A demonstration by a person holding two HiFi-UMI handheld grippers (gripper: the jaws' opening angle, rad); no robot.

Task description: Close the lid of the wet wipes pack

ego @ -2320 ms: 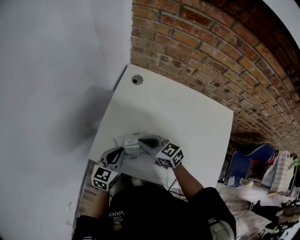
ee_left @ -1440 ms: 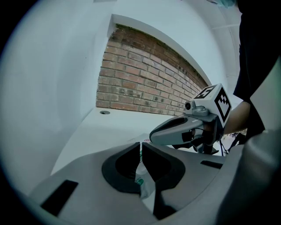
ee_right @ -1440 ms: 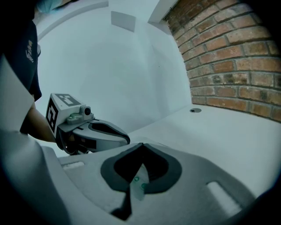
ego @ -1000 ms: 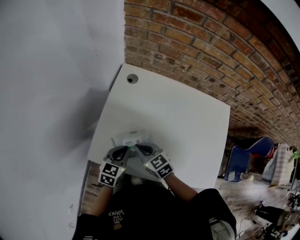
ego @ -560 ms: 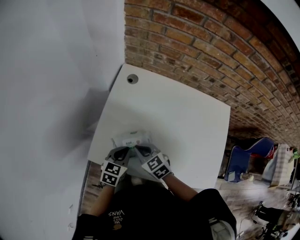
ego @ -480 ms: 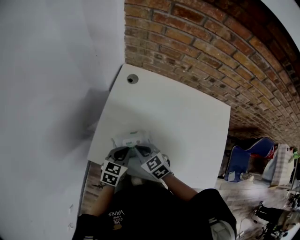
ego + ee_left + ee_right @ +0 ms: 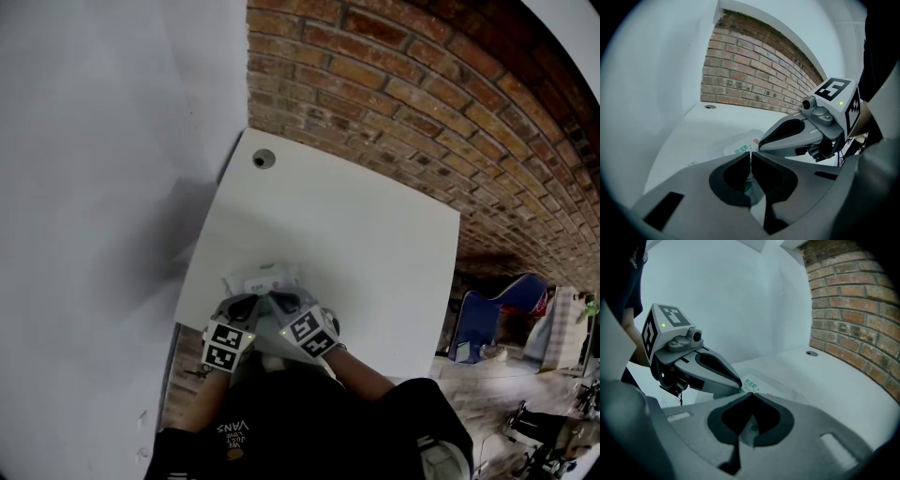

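Observation:
The wet wipes pack (image 7: 265, 278) is white with green print and lies flat near the front left edge of the white table (image 7: 356, 225). Both grippers sit at its near end, tips almost touching each other. My left gripper (image 7: 252, 302) is shut, its jaws meeting just over the pack (image 7: 739, 148). My right gripper (image 7: 276, 301) is shut too, its tips over the pack's (image 7: 758, 383) near part. In the left gripper view the right gripper (image 7: 761, 146) points in from the right. In the right gripper view the left gripper (image 7: 739, 387) comes in from the left. The lid's state is hidden by the jaws.
A round cable hole (image 7: 263, 159) sits at the table's far left corner. A brick wall (image 7: 422, 84) runs behind the table and a white wall (image 7: 94, 187) stands close on the left. A blue chair (image 7: 487, 323) is on the floor to the right.
The right gripper has drawn back from over the pack towards its near end. Both grippers have come closer together. In the last half second almost nothing has moved.

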